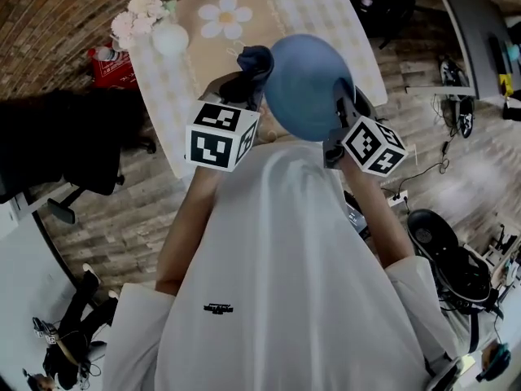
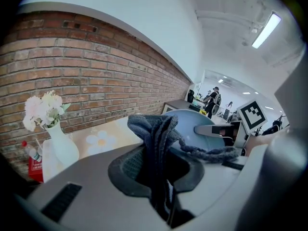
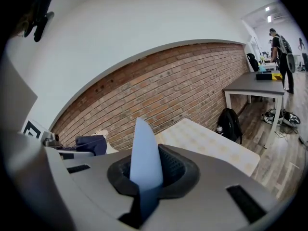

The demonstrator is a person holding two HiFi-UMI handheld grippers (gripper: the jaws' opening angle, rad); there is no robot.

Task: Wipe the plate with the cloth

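Brick wall ran behind a checked surface (image 1: 321, 2) printed with a daisy; a white vase (image 1: 169, 39) of pale flowers (image 1: 140, 15) stood at its far left corner, well apart from the work. Neither task thing rested on the surface: both were held in the air above its near edge, close to the person's chest. Right tool (image 1: 346, 108) was clenched on the rim of the blue plate (image 1: 305, 88). Its own view showed the plate edge-on between the jaws, so the grip sat at the rim, which I judged left most of the plate open to wiping. Left tool (image 1: 240, 84) was clamped on the dark cloth (image 1: 254, 59), bunched upright with a loose tail hanging toward the plate. The wad met the plate's upper left rim. I judged the bunching gave a firm pad. Wiping looked just begun or about to begin. Main risk, in my judgement, was the plate twisting in that narrow rim grip under pressure.
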